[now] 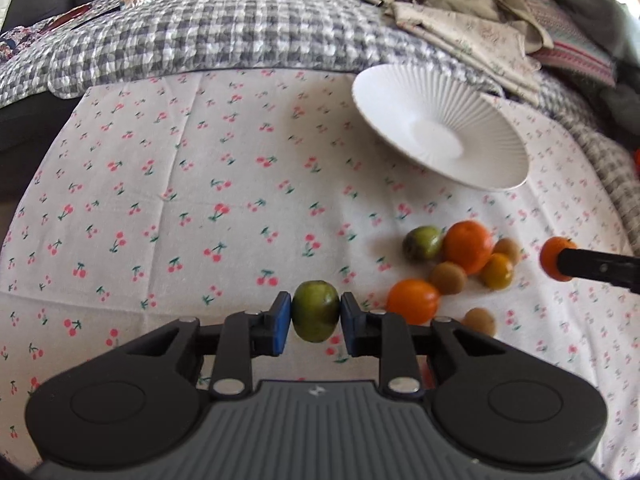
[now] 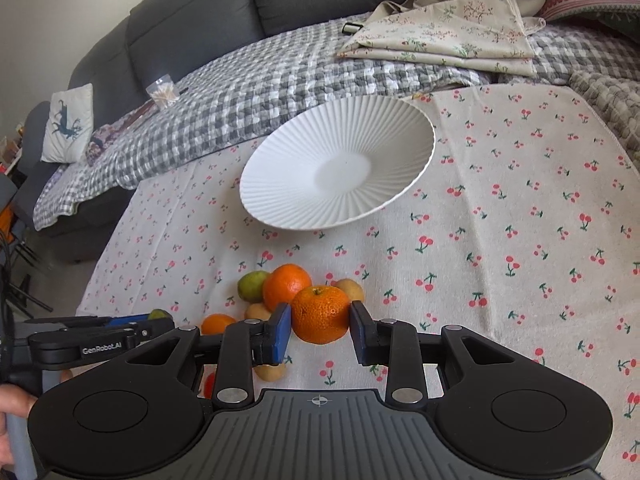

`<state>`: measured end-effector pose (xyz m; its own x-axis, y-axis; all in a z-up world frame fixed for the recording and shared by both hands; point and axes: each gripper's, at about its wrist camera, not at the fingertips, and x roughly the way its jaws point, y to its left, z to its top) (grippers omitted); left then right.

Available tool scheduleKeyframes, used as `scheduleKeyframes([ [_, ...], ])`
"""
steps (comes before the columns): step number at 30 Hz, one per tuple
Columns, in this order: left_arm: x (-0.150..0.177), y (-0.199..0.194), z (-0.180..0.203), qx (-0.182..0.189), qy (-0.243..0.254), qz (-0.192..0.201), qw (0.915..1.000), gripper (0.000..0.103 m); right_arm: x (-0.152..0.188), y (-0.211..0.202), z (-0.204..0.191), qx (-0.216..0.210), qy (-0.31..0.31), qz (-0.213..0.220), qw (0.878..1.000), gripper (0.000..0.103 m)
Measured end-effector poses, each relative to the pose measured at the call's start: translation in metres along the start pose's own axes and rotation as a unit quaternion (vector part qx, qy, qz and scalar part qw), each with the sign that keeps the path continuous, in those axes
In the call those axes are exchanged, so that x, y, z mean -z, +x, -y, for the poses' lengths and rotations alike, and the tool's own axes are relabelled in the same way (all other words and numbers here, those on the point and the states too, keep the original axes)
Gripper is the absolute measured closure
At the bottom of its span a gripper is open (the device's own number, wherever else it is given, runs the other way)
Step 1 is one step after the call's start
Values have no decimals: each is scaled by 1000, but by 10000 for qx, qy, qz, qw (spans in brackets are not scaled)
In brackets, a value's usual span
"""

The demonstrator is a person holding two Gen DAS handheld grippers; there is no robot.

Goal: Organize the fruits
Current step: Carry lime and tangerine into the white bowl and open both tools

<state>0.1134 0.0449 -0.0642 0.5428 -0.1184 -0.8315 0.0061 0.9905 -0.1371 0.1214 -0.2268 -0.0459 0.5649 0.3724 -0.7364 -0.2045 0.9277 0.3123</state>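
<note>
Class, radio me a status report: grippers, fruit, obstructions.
Left gripper shut on green fruit. Right gripper shut on orange. White plate empty, path clear.

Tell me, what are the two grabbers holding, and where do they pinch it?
The left gripper pinches a green fruit by its sides. The right gripper pinches an orange mandarin by its sides.

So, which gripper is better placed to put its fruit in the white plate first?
Probably right: the right gripper holds its orange facing the empty plate; the left gripper's plate lies off to the side.
</note>
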Motion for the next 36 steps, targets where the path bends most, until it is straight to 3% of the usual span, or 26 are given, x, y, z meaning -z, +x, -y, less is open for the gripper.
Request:
scheduleKeyframes([
  [13, -51, 2, 26, 372, -174, 563, 9976, 78, -26, 0, 19, 201, 213, 367, 9989, 72],
  [22, -86, 19, 55, 621, -87, 862, 9943, 78, -56, 16, 22, 97, 282, 605, 9977, 72],
  [36, -111, 74, 79, 512, 248, 763, 9955, 78, -79, 76, 21, 272, -89, 451, 9986, 72],
])
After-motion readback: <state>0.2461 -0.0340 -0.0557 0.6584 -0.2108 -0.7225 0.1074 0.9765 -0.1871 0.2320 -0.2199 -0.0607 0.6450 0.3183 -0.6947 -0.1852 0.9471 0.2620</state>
